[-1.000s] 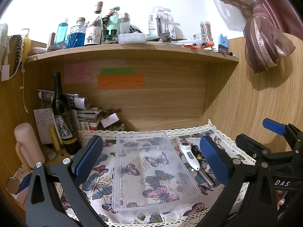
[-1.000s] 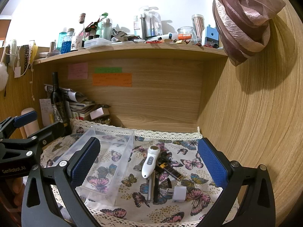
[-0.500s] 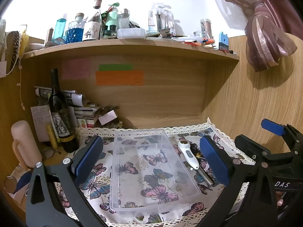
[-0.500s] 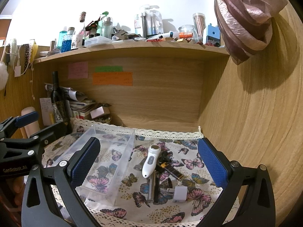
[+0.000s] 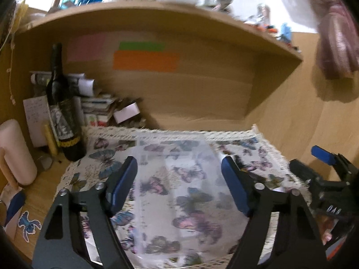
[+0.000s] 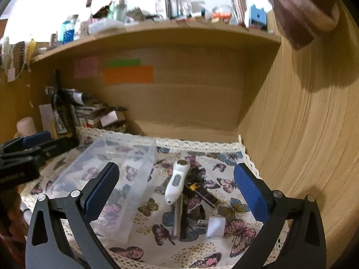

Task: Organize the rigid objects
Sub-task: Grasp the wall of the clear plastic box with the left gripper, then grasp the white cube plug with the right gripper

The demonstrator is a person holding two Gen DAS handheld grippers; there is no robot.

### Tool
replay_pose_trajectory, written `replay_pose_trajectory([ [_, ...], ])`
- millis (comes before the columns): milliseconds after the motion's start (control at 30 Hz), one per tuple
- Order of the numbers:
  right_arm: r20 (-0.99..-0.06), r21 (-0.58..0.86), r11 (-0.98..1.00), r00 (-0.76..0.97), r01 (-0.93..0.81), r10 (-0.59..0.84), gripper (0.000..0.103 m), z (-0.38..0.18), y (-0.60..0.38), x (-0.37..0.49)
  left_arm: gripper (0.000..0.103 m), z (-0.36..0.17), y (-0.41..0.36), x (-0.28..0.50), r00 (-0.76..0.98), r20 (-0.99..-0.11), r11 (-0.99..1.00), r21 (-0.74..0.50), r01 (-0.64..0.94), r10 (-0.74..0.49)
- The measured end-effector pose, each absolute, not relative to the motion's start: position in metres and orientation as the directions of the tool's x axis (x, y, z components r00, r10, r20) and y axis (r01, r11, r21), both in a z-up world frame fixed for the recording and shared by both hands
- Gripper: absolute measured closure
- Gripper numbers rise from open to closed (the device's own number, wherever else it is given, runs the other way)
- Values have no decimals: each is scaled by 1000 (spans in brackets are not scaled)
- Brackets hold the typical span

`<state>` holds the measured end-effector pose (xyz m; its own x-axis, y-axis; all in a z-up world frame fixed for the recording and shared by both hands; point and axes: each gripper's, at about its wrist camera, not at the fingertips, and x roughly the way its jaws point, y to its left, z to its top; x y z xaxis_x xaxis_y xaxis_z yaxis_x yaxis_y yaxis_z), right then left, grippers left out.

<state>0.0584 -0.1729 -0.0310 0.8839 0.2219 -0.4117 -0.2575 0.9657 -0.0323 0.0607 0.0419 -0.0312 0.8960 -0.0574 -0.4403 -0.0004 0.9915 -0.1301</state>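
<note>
A clear plastic box (image 6: 116, 170) lies empty on the butterfly cloth (image 6: 226, 204); in the blurred left wrist view the box (image 5: 177, 179) sits between my fingers. My left gripper (image 5: 179, 186) is open, its jaws either side of the box, touching nothing I can see. My right gripper (image 6: 175, 192) is open above a small pile to the right of the box: a white handheld device (image 6: 176, 181), a metal tube (image 6: 177, 217), a black strap-like piece (image 6: 204, 194) and a white plug adapter (image 6: 215, 226).
A dark wine bottle (image 5: 64, 112) and stacked papers (image 5: 98, 107) stand at the back left. A pink cylinder (image 5: 15, 152) stands at far left. A cluttered shelf (image 6: 157, 24) runs overhead. A wooden side wall (image 6: 303, 134) closes the right side.
My left gripper has moved forward and down toward the box, and its jaws have narrowed. The right gripper has shifted slightly down toward the pile. No object has moved.
</note>
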Motion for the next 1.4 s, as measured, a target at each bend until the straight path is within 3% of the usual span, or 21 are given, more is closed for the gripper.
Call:
replay_pose_trajectory([
  [233, -526, 21, 974, 826, -226, 203, 28, -53, -188, 88, 53, -61, 75, 98, 810, -584, 987, -153, -47, -52],
  [400, -588, 43, 980, 788, -193, 181, 36, -69, -199, 99, 63, -81, 86, 112, 760, -648, 987, -149, -65, -48],
  [733, -673, 18, 988, 729, -153, 125, 38, -90, -213, 104, 93, -98, 96, 119, 694, -708, 973, -228, -44, -134],
  [1167, -764, 45, 993, 637, -111, 105, 39, -123, -217, 119, 94, -99, 94, 119, 708, -694, 973, -226, -40, -132],
  [1400, -783, 77, 994, 613, -78, 108, 59, -130, -228, 114, 94, -99, 94, 119, 710, -691, 975, -221, -31, -134],
])
